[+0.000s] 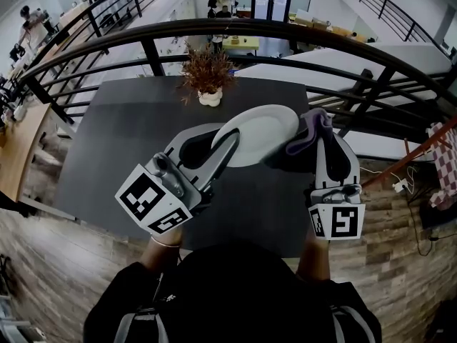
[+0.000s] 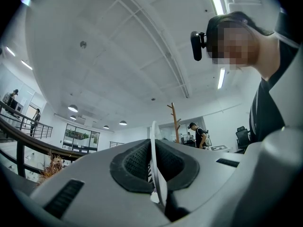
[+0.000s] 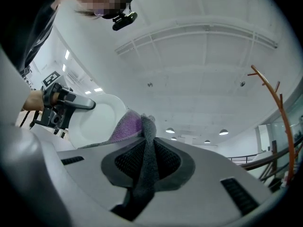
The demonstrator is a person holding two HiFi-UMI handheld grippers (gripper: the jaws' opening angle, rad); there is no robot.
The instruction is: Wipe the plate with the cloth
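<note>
Table (image 1: 100, 156): dark top, with a railing (image 1: 285, 31) beyond the far edge.
Left gripper (image 1: 227, 147): jaws clamped on the left rim of the plate (image 1: 260, 134). The left gripper view shows the rim edge-on between them.
Right gripper (image 1: 315, 131): jaws closed on a fold of the cloth (image 1: 307, 136), just right of the plate.
Plate: white, tilted, held above the table between the two grippers.
Cloth: grey and purple, bunched at the plate's right rim.
Potted plant (image 1: 208, 77): at the table's far edge, apart from the plate.
</note>
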